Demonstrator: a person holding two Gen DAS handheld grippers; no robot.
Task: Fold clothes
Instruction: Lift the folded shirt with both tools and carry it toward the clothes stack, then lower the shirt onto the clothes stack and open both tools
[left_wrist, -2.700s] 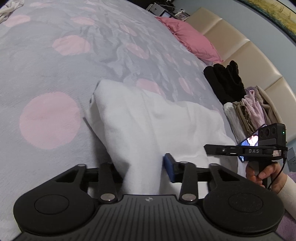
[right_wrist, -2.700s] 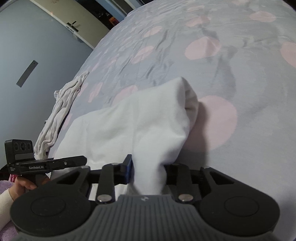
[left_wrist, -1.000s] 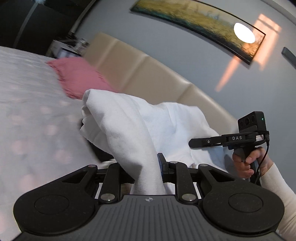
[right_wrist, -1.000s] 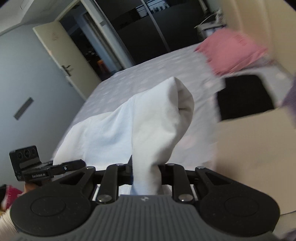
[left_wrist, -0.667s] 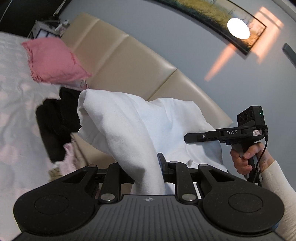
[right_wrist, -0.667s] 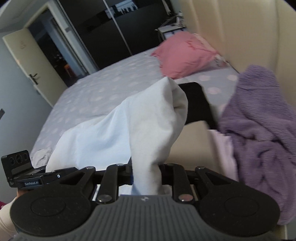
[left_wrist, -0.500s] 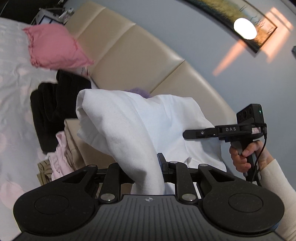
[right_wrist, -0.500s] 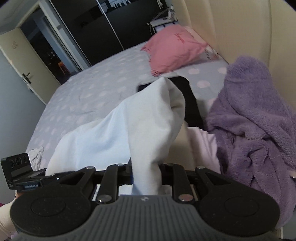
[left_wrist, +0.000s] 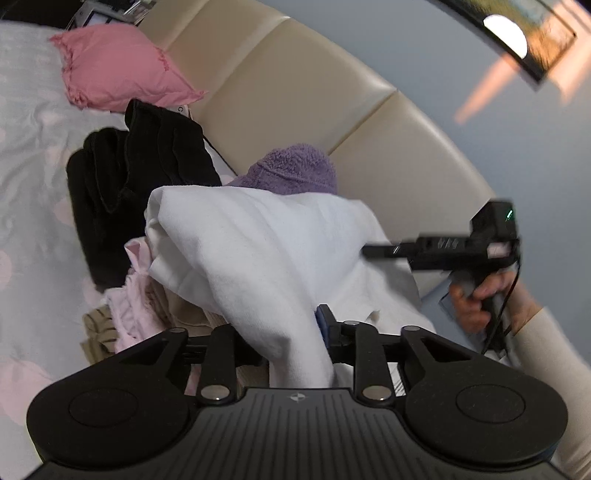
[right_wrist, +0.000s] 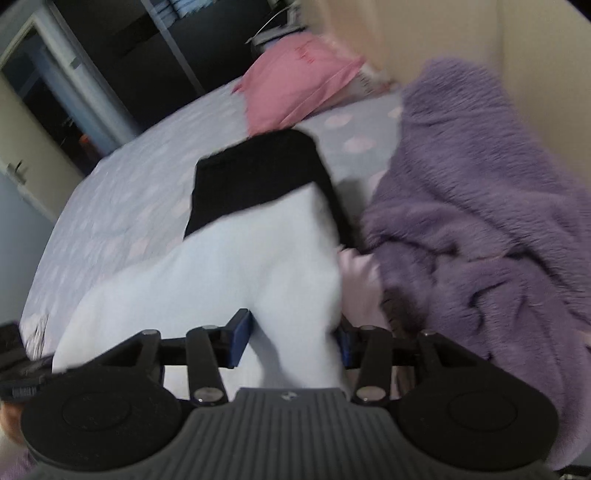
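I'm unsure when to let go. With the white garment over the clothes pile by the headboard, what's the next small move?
Probably finish opening and back away: both claws' jaws are opening around the white garment, which already drapes over the clothes pile.

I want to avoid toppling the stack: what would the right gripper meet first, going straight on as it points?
The white garment between the right gripper's opening jaws; beyond it, probably the folded black clothes, though depth is unclear.

Twin wrist views, shared white garment (left_wrist: 258, 251)
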